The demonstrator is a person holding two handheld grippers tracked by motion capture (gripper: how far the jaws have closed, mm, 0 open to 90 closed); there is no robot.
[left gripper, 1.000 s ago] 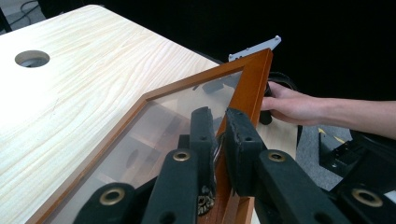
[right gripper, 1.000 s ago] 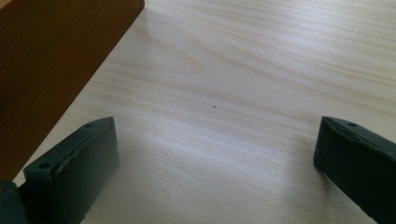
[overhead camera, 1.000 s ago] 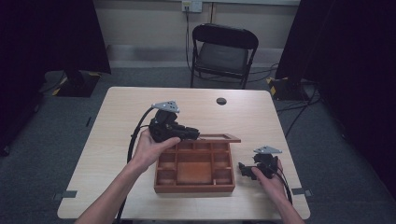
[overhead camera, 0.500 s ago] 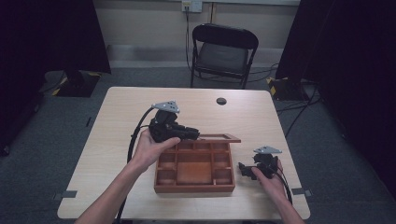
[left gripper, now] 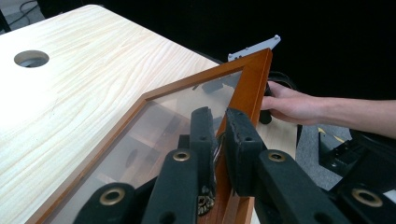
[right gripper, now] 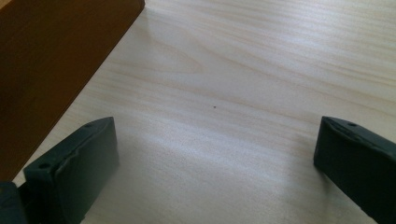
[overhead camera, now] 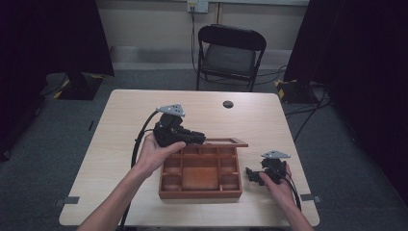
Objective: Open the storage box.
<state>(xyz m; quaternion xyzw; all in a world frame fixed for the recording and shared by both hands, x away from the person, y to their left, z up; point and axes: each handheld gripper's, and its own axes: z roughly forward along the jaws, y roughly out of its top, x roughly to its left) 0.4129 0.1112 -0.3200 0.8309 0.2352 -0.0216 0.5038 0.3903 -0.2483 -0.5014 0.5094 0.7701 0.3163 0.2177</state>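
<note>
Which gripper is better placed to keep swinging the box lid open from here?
Left. The left gripper is clamped on the lid frame's edge, holding it raised. The right gripper sits open on the table beside the wooden box, touching nothing.

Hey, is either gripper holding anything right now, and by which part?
The left gripper is shut on the box lid's wooden frame edge. The right gripper is open, holding nothing.

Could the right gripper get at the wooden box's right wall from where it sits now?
Probably yes. The right gripper rests open on the table beside the wooden box, with bare tabletop between them.
</note>
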